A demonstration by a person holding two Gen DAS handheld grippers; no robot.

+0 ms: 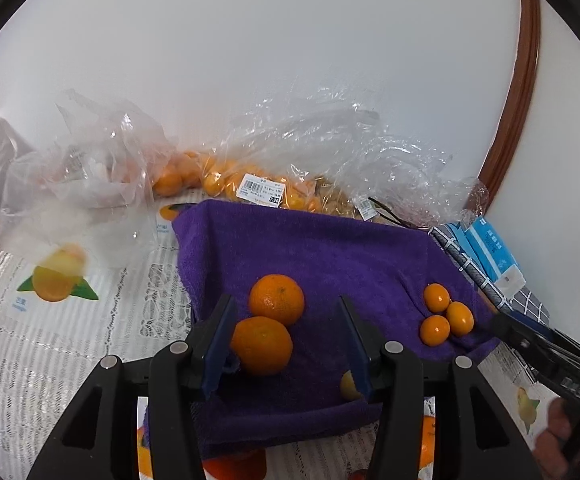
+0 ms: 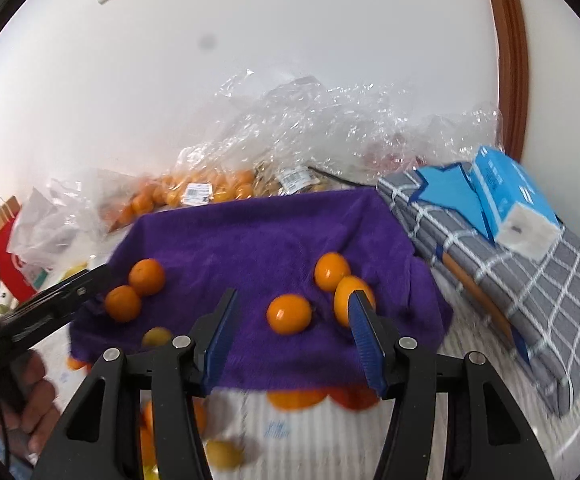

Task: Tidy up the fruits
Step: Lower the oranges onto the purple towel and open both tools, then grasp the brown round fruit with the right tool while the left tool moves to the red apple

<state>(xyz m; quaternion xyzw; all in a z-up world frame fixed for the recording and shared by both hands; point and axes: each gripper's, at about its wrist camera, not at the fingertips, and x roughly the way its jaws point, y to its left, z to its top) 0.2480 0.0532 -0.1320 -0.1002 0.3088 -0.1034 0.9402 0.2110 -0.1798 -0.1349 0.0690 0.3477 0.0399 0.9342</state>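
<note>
I have both tongs hovering over the purple towel [image 1: 330, 248] spread on the worktop [image 1: 69, 340], and both stand wide open with nothing between their pads.

The left tongs [image 1: 285, 340] point at the two mandarins [image 1: 267, 322], which sit touching each other near the towel's left edge; the closer one lies just inside my left pad, off-centre toward it, with the other right behind it. They are round, so no axis matters.

The right tongs [image 2: 294, 324] face the three kumquats [image 2: 318, 300] near the towel's right edge. One lies almost dead centre between the pads, just ahead of them; another is partly hidden behind the right pad.

I judge each cluster belongs to the arm on its own side. A small yellowish fruit [image 2: 157, 337] rests near the towel's front edge, nearer the left tongs.
</note>
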